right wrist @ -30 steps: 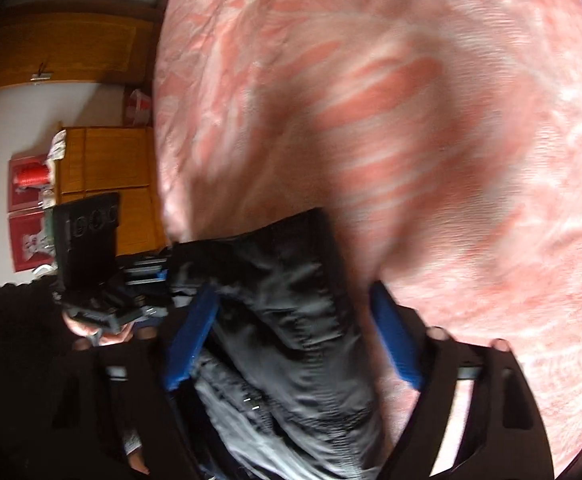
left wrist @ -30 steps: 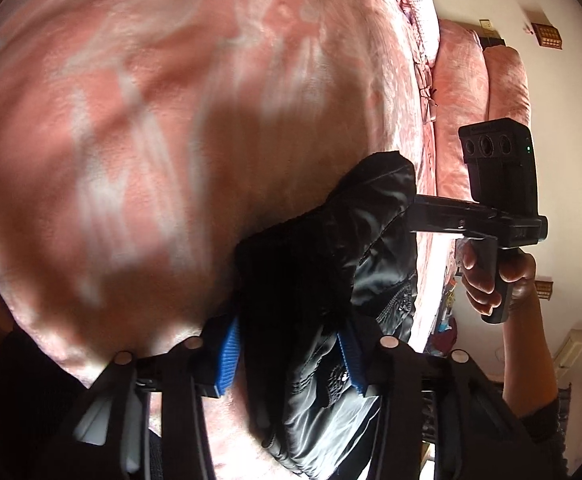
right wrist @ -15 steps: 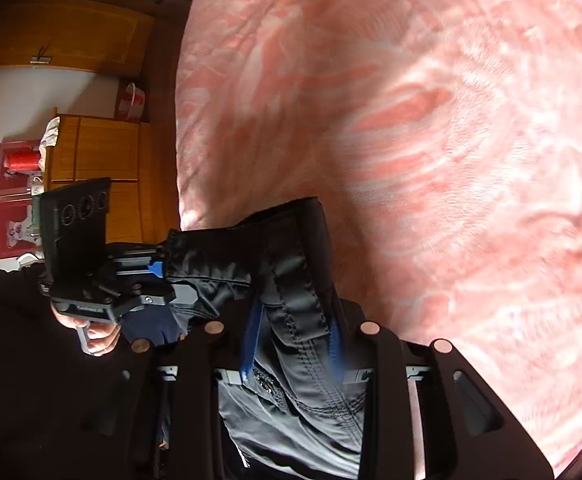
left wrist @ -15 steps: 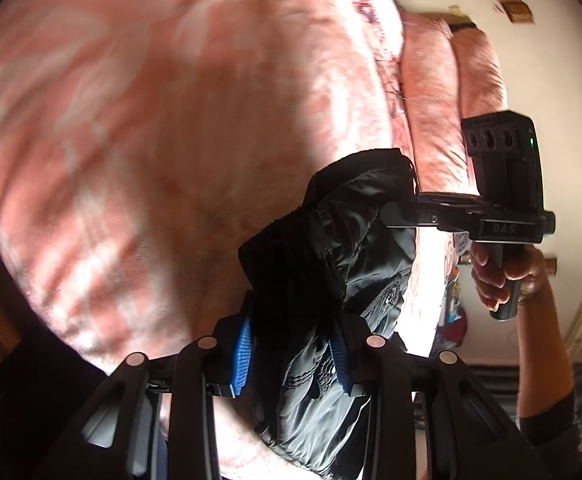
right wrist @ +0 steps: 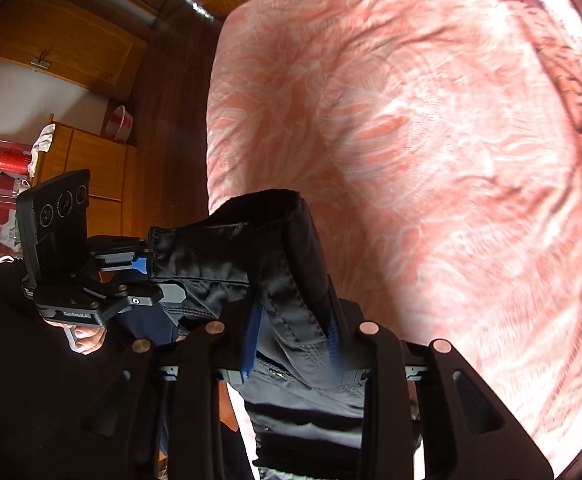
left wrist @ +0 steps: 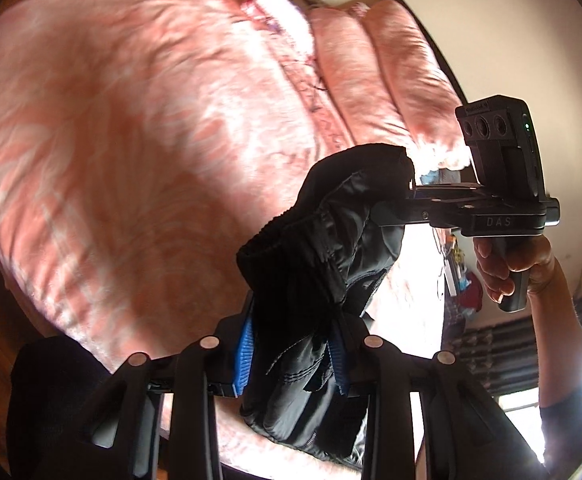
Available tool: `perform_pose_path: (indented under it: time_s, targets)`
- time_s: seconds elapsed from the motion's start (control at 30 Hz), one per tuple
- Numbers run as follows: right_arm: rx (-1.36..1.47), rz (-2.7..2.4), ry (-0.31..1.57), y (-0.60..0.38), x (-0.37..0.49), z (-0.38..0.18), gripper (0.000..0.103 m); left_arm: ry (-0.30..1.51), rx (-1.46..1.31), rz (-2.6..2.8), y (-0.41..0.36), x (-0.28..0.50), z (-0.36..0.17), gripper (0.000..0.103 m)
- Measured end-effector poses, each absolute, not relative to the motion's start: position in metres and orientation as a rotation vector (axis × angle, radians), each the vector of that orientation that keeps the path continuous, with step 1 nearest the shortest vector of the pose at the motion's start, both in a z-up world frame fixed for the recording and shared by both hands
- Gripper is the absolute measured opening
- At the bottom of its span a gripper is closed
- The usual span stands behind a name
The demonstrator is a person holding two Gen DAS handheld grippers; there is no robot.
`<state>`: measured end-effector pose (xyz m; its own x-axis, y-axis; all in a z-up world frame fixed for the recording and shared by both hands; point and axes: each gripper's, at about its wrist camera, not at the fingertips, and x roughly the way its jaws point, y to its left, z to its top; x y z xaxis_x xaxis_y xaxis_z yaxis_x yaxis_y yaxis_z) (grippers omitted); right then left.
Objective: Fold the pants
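While sunlight falls over the pink bedspread (right wrist: 431, 128), wooden cabinets (right wrist: 91, 168) line the wall.
Both claws, left gripper (left wrist: 291, 356) and right gripper (right wrist: 291, 344), have just narrowed, pinching black pants (left wrist: 323, 264).

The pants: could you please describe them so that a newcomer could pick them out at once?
Start at the wide pink bedspread that fills both views. In front of it, a bunched garment hangs between the left gripper and the right gripper, clamped by both. These are the pants: the only black, shiny cloth, with a ribbed waistband.
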<state>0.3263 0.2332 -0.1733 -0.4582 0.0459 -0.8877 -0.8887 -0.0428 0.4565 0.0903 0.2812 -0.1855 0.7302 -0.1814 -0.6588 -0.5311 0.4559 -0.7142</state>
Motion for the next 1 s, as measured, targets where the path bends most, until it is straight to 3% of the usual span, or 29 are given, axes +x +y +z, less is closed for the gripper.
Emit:
perform_pose_path:
  time_s: [1.0]
  targets:
    - [-0.731,1.417,1.223,0.066,0.328,-0.055,0.028,0.731,-0.740,0.059,0.142,0.113,-0.055,0.032]
